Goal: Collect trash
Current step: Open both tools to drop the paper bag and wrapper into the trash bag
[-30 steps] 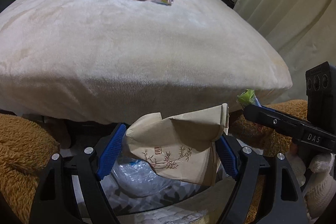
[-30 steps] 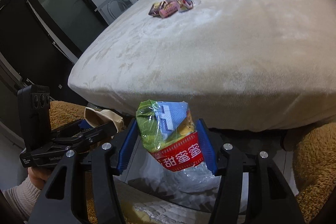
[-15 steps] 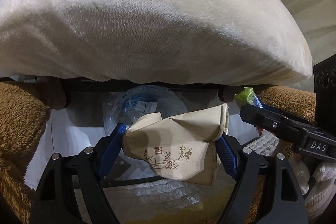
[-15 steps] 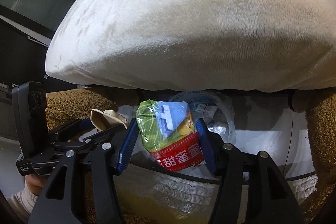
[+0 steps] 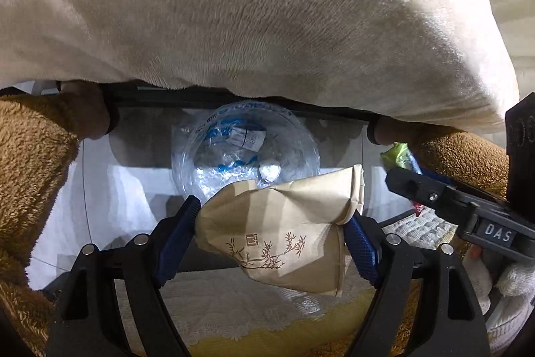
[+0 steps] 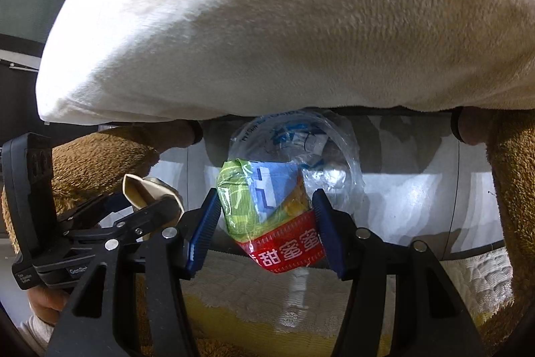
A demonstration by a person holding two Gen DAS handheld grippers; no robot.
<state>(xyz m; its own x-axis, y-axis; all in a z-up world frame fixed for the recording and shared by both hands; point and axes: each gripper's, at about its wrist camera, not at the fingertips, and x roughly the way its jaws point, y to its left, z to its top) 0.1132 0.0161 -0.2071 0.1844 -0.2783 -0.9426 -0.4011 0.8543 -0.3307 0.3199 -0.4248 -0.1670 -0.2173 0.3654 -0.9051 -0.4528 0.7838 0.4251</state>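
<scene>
My left gripper (image 5: 271,223) is shut on a crumpled tan paper bag (image 5: 284,233) printed with bamboo. It hangs just above and in front of a bin lined with a clear plastic bag (image 5: 244,146) on the floor under the bed edge. My right gripper (image 6: 265,219) is shut on a green, blue and red snack wrapper (image 6: 267,216), held over the near rim of the same clear-lined bin (image 6: 301,149). The right gripper shows at the right of the left wrist view (image 5: 394,169), and the left gripper with the paper bag shows at the left of the right wrist view (image 6: 150,199).
A cream plush bedspread (image 5: 250,5) overhangs the bin from above. Brown fuzzy fabric (image 5: 30,163) flanks both sides (image 6: 515,189). A white and yellow mat (image 5: 254,317) lies on the floor below the grippers.
Both grippers have tilted further down and closer to the bed edge. The bed top with the remaining wrappers has left view and the clear-lined bin now shows fully.
</scene>
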